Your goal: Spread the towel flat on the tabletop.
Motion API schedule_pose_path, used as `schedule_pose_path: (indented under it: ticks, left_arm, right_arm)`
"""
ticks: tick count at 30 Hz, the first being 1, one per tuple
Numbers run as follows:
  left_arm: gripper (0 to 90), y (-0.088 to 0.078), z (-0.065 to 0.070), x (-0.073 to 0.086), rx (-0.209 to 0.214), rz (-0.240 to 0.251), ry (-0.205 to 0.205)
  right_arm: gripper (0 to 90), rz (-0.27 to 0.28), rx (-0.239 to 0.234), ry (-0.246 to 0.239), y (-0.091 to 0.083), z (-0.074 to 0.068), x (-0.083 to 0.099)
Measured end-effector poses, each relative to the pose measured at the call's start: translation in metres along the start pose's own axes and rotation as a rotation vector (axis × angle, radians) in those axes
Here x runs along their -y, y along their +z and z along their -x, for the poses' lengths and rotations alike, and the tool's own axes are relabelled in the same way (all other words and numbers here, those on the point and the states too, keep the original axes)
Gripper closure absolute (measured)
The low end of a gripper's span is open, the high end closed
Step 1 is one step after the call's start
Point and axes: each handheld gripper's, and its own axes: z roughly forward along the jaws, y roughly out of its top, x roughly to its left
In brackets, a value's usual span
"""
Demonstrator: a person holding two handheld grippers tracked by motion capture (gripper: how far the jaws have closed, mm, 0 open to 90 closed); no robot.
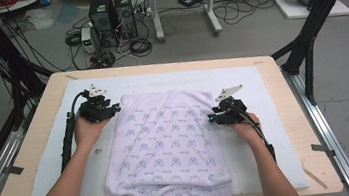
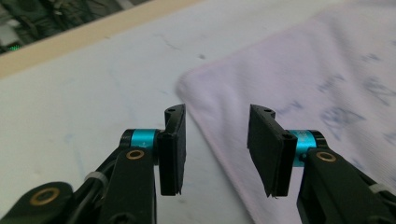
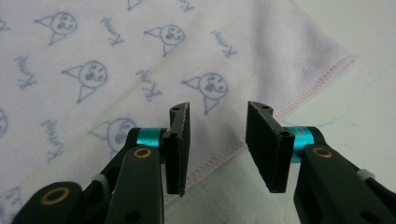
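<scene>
A pale lilac cloth (image 1: 168, 144) printed with small blue cat faces lies spread over the white mat (image 1: 240, 77), its near end hanging off the table's front edge. My left gripper (image 1: 113, 109) hovers at the cloth's far left corner (image 2: 196, 81), jaws open with nothing between them. My right gripper (image 1: 211, 118) rests by the cloth's right hem (image 3: 299, 100), open as well; the stitched edge runs below its jaws without being pinched. A hand holds each gripper from the near side.
The mat covers a wooden table (image 1: 40, 124) whose rim shows on all sides. Black frame struts (image 1: 307, 46) rise at the right and left corners. Computers and cables (image 1: 112, 20) sit on the floor beyond the far edge.
</scene>
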Motion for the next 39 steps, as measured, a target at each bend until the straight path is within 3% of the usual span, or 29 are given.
schedule_pose_path:
  ticks: [4, 8, 11, 14, 18, 20, 21, 23, 24, 26, 28, 32, 34, 36, 39]
  left_arm:
    - [56.1, -0.009, 0.018, 0.015, 0.058, 0.019, 0.064]
    - [56.1, -0.024, 0.03, 0.034, 0.112, 0.025, 0.09]
    - [55.5, -0.038, 0.039, 0.047, 0.15, 0.03, 0.117]
    - [51.9, -0.05, 0.047, 0.06, 0.207, 0.019, 0.13]
    - [51.0, -0.055, 0.057, 0.078, 0.262, -0.033, 0.195]
    - [60.7, -0.051, 0.059, 0.085, 0.274, -0.067, 0.22]
    - [64.6, -0.051, 0.058, 0.085, 0.286, -0.055, 0.218]
    - [85.2, -0.051, 0.061, 0.086, 0.269, -0.045, 0.239]
    - [87.4, -0.05, 0.062, 0.085, 0.267, -0.044, 0.241]
    - [88.2, -0.05, 0.06, 0.084, 0.241, -0.035, 0.237]
    - [88.4, -0.05, 0.054, 0.082, 0.212, -0.006, 0.204]
    - [88.4, -0.044, 0.039, 0.074, 0.16, 0.04, 0.113]
    - [88.3, -0.038, 0.034, 0.069, 0.12, 0.058, 0.096]
    - [87.8, -0.03, 0.031, 0.064, 0.105, 0.061, 0.082]
    - [78.8, -0.026, 0.029, 0.062, 0.091, 0.052, 0.068]
  right_arm:
    - [59.8, 0.016, -0.027, -0.018, -0.007, -0.01, -0.001]
    - [59.0, 0.063, -0.064, -0.026, -0.02, -0.024, 0.004]
    - [58.0, 0.035, -0.104, -0.055, -0.029, -0.04, 0.003]
    - [56.2, 0.073, -0.158, -0.091, -0.038, -0.06, 0.004]
    - [56.2, 0.025, -0.216, -0.132, -0.036, -0.081, 0.017]
    - [60.1, -0.005, -0.228, -0.144, -0.032, -0.086, 0.023]
    - [64.2, -0.016, -0.22, -0.158, -0.028, -0.088, 0.026]
    - [76.4, -0.004, -0.229, -0.141, -0.025, -0.088, 0.028]
    - [86.8, -0.002, -0.211, -0.142, -0.025, -0.087, 0.028]
    - [87.5, -0.013, -0.207, -0.157, -0.025, -0.086, 0.025]
    - [87.8, -0.013, -0.165, -0.175, -0.025, -0.084, 0.02]
    - [87.9, 0.019, -0.102, -0.143, -0.026, -0.068, 0.004]
    - [87.8, 0.026, -0.073, -0.132, -0.022, -0.059, -0.003]
    - [87.3, 0.015, -0.047, -0.113, -0.014, -0.053, -0.008]
    - [79.4, -0.001, -0.048, -0.105, -0.004, -0.049, -0.009]
